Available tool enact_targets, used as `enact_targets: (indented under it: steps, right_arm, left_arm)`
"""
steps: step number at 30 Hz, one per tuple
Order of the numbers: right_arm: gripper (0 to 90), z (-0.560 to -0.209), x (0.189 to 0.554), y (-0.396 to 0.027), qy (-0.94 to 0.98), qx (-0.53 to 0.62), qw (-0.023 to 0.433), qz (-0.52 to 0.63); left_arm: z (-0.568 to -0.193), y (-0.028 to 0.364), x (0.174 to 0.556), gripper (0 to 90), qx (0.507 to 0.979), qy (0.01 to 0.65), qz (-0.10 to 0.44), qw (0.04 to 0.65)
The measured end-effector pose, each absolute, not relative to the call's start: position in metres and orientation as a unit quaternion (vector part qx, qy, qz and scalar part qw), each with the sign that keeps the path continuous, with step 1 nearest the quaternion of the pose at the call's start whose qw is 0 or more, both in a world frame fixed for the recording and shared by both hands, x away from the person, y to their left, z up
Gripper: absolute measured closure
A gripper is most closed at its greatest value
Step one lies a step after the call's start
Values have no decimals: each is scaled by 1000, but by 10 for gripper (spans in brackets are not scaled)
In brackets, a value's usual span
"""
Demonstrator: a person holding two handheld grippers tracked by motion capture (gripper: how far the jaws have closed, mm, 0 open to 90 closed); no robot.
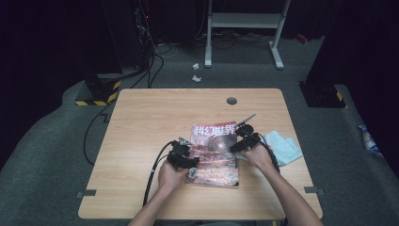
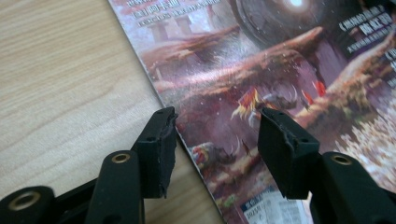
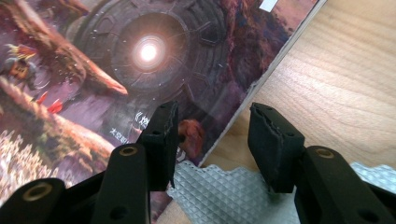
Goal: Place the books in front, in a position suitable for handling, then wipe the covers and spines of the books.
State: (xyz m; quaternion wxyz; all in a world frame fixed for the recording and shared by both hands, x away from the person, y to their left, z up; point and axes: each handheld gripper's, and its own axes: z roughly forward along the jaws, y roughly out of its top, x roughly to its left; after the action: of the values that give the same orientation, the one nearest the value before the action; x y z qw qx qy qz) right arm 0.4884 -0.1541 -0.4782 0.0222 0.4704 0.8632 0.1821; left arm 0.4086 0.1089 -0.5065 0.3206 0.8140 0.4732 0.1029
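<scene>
Your left gripper gapes over the magazine titled 科幻世界; your right gripper, released, straddles its opposite edge

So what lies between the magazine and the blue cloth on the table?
In the high view the right gripper and its hand sit between the magazine and the cloth, at the magazine's right edge; the gripper hides the table there.

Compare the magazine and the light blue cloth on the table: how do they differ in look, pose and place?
The magazine is a flat, stiff rectangle with a dark, glossy illustrated cover; the cloth is plain light blue, soft and rumpled. The magazine lies near the table's middle, with the left gripper and right gripper at its two side edges; the cloth lies off to its right, beside the right hand. Both rest on the wooden table.
</scene>
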Motion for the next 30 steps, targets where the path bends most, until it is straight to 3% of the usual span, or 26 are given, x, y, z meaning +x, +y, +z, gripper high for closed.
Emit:
enact_targets:
  steps: [30]
  right_arm:
    - [443, -484, 506, -140, 846, 511, -7, 151]
  left_arm:
    - [-506, 107, 433, 467, 817, 472, 104, 315]
